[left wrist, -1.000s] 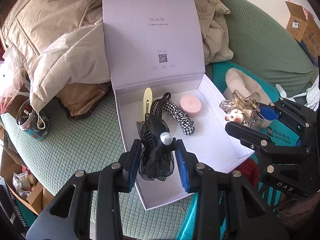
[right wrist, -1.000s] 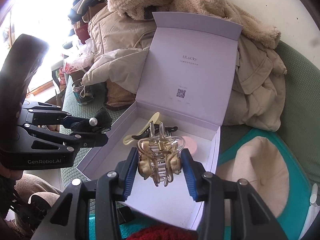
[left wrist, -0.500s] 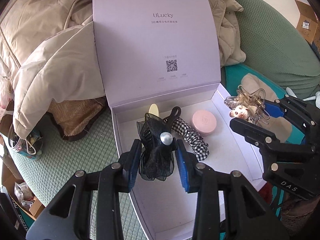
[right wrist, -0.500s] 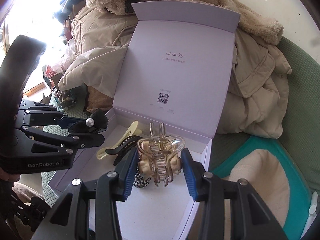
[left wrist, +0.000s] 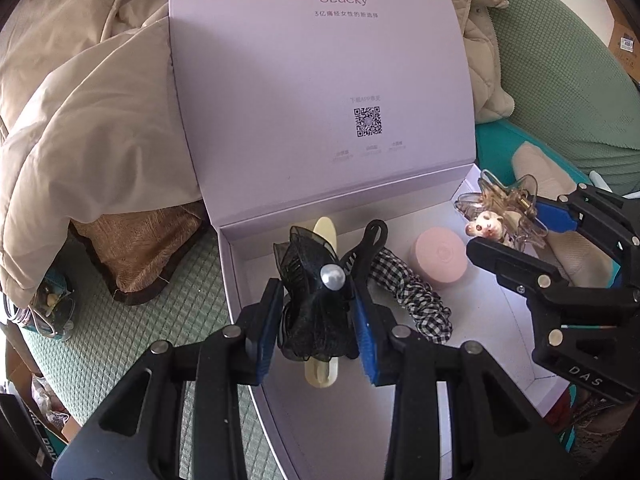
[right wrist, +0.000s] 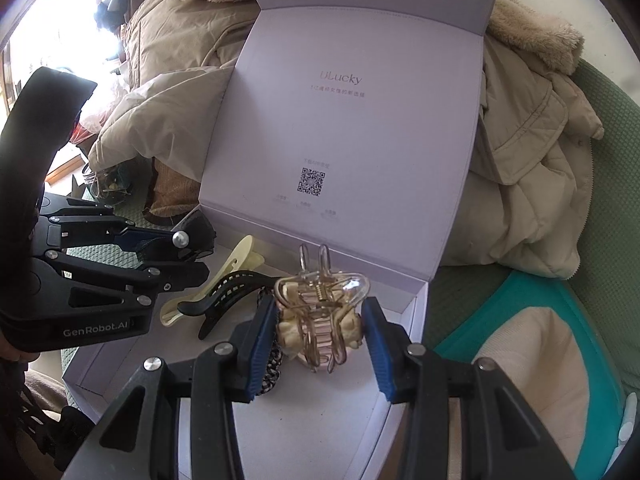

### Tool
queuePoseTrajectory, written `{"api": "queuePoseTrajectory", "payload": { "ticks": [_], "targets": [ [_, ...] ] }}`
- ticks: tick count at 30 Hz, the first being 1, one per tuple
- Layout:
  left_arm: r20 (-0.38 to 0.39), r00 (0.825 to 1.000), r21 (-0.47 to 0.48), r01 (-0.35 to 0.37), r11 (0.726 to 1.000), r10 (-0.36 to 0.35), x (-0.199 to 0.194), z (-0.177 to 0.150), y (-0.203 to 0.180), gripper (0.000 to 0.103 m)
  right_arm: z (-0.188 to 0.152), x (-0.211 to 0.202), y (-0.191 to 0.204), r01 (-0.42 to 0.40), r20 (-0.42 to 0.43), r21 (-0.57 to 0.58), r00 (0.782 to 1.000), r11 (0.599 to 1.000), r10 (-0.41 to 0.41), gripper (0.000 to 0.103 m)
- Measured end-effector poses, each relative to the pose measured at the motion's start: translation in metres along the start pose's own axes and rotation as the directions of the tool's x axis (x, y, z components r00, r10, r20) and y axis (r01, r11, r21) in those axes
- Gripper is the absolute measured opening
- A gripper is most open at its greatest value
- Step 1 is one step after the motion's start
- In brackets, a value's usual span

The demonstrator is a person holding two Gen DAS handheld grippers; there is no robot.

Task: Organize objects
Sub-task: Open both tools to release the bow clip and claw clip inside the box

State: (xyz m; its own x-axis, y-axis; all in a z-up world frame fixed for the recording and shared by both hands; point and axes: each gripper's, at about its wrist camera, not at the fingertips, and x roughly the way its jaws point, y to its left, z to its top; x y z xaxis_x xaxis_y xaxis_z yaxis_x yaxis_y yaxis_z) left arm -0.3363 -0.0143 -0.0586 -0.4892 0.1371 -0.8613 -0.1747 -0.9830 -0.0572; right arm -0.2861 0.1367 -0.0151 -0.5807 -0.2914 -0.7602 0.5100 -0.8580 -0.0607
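My left gripper [left wrist: 318, 316] has its 2 blue-padded fingers [left wrist: 267, 332] pinching a black mesh hair bow [left wrist: 308, 300] with a pearl at its centre; the bow hangs over the near left part of the open lavender box [left wrist: 472, 320], above its floor. My right gripper [right wrist: 320, 340] has its fingers [right wrist: 380, 352] pinching a clear amber claw clip [right wrist: 320, 320] that carries small cream figures on its sides, and it sits over the right half of the same box [right wrist: 400, 392]. In the left wrist view this clip [left wrist: 500, 216] shows near the box's far right corner, just past the pink round case [left wrist: 440, 256]. Lying on the box floor are 4 items: a cream duckbill clip [right wrist: 224, 276], a black duckbill clip [right wrist: 228, 296] crossing over it, a black-and-white checked scrunchie [left wrist: 412, 300], and the pink case. The scrunchie lies between the black clip and the pink case; I cannot tell whether it touches the case. The lid [left wrist: 320, 80] stands upright at the far side, printed "ULucky" with a QR code, and leans against beige padded coats [left wrist: 92, 112]. The box rests on a green textured sofa cushion [left wrist: 168, 320]. A teal cushion with a beige shape [right wrist: 532, 352] lies to the right of the box.
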Motion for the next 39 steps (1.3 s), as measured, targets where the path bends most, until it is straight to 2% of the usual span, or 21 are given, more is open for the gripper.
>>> {"api": "queuePoseTrajectory", "payload": {
  "ticks": [6,16,26,32,34,39],
  "targets": [
    [-0.023,1.0,-0.001,-0.004,1.0,0.004,0.017,0.001,0.003,0.033,0.001,0.018,0.0,-0.025,-0.041,0.009,0.999,1.0,0.025,0.044],
    [-0.055,0.998,-0.008,0.003,1.0,-0.003,0.038,-0.003,0.002,0.033,0.002,0.035,0.0,-0.017,-0.079,0.001,0.997,1.0,0.017,0.044],
    [-0.041,0.999,0.005,-0.004,1.0,0.004,0.043,-0.006,-0.006,0.033,0.0,0.05,-0.004,0.003,-0.137,0.015,0.991,1.0,0.0,0.044],
    [-0.062,0.998,0.0,-0.01,1.0,0.01,0.045,-0.007,-0.009,0.034,0.001,0.051,-0.001,0.02,-0.164,0.005,0.986,1.0,-0.019,0.044],
    [-0.076,0.997,0.001,-0.023,1.0,0.023,0.045,-0.007,-0.011,0.034,0.001,0.051,0.0,0.031,-0.177,0.002,0.984,1.0,-0.03,0.053],
    [-0.064,0.997,0.005,-0.031,1.0,0.031,0.036,-0.008,-0.015,0.034,0.001,0.042,0.002,0.043,-0.166,0.003,0.985,0.999,-0.042,0.054]
  ]
}}
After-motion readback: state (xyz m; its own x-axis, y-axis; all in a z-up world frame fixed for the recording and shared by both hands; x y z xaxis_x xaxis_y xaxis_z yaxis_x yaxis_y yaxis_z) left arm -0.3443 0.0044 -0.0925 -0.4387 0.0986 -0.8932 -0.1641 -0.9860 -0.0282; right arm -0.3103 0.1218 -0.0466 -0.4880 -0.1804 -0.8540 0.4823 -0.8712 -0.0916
